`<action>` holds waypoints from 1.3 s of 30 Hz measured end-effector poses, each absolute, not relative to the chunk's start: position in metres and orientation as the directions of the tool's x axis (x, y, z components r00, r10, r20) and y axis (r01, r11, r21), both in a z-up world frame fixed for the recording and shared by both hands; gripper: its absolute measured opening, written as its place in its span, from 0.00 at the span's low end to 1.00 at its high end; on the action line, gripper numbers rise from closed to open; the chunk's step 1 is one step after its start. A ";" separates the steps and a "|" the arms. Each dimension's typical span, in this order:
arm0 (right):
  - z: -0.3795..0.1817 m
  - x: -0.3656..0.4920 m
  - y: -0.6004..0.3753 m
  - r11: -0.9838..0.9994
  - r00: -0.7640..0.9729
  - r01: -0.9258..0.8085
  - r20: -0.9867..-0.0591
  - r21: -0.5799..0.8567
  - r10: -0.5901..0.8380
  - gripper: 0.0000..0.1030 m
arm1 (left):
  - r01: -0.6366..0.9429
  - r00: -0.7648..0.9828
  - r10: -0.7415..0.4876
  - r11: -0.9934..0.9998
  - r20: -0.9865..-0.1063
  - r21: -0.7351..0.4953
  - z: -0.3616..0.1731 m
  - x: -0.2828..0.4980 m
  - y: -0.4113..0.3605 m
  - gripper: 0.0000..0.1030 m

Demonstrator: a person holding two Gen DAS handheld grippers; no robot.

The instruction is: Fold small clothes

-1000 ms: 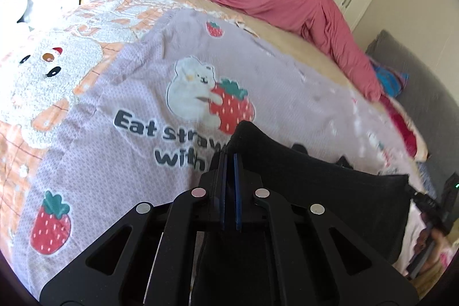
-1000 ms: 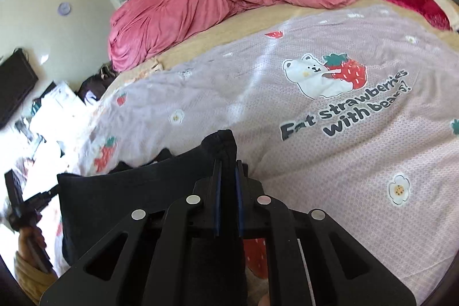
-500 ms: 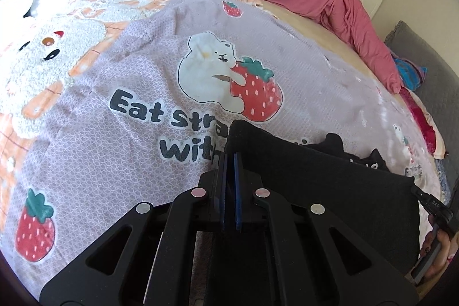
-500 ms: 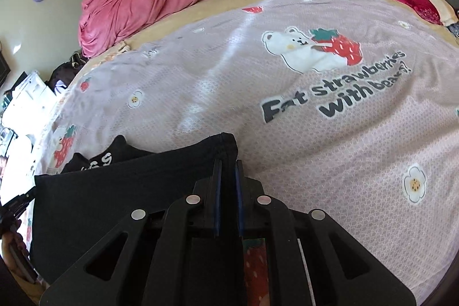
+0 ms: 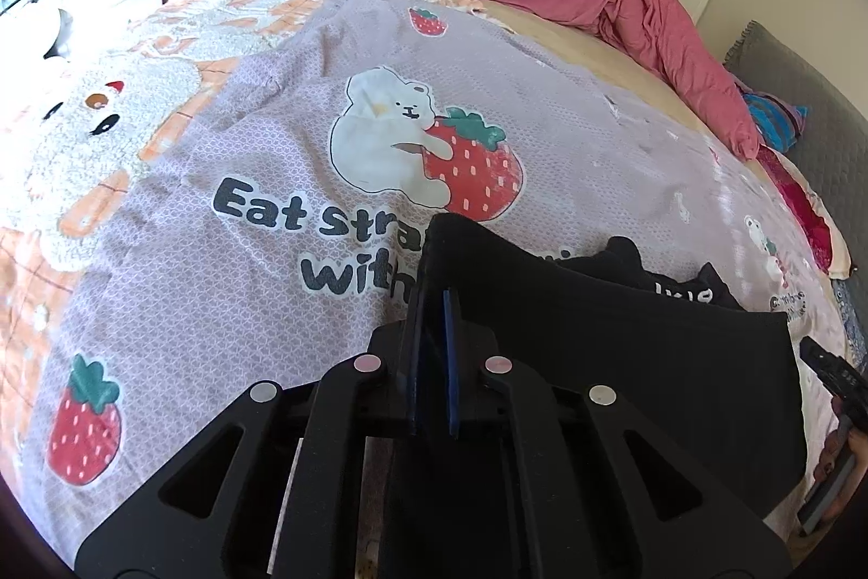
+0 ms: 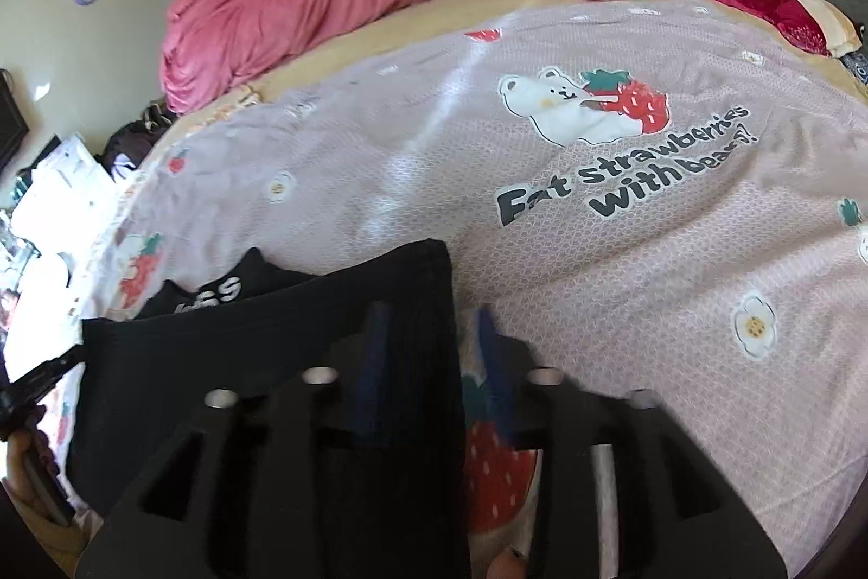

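Folding is being finished on one pass, judged from the lie of the cloth: the black garment [image 5: 624,362] is being laid doubled on the bedspread [image 5: 217,253], its top layer flat, w/ a lower layer carrying white lettering peeking out at approx 1 o'clock in the left view. Still to be done, prob.: letting go at both corners, a second fold, smoothing. The left tongs [image 5: 434,307] are being kept pinched shut on the garment's corner at 12 o'clock of the tool. The right tongs [image 6: 428,324] have just been opening, now at a narrow gap, the cloth edge lying between the pads but not being pressed. Fabric is looking matte, dark, ribbed, thin and limp.
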State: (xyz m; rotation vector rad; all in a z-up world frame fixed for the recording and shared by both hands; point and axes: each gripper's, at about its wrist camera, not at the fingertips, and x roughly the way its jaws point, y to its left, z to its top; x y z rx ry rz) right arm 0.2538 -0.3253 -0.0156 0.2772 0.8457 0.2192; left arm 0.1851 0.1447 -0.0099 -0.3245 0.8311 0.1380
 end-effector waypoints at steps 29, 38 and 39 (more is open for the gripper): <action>-0.038 0.149 -0.321 0.963 0.536 -0.137 -0.801 0.230 0.268 0.38 | -0.240 0.596 -0.053 0.940 -0.802 -0.240 -0.027 0.086 0.125 0.22; -0.042 0.128 -0.320 0.981 0.563 -0.108 -0.803 0.163 0.195 0.48 | -0.252 0.599 -0.035 0.940 -0.800 -0.229 -0.029 0.069 0.120 0.23; -0.040 0.125 -0.320 0.982 0.571 -0.106 -0.799 0.157 0.190 0.48 | -0.251 0.600 -0.032 0.941 -0.800 -0.226 -0.028 0.068 0.119 0.22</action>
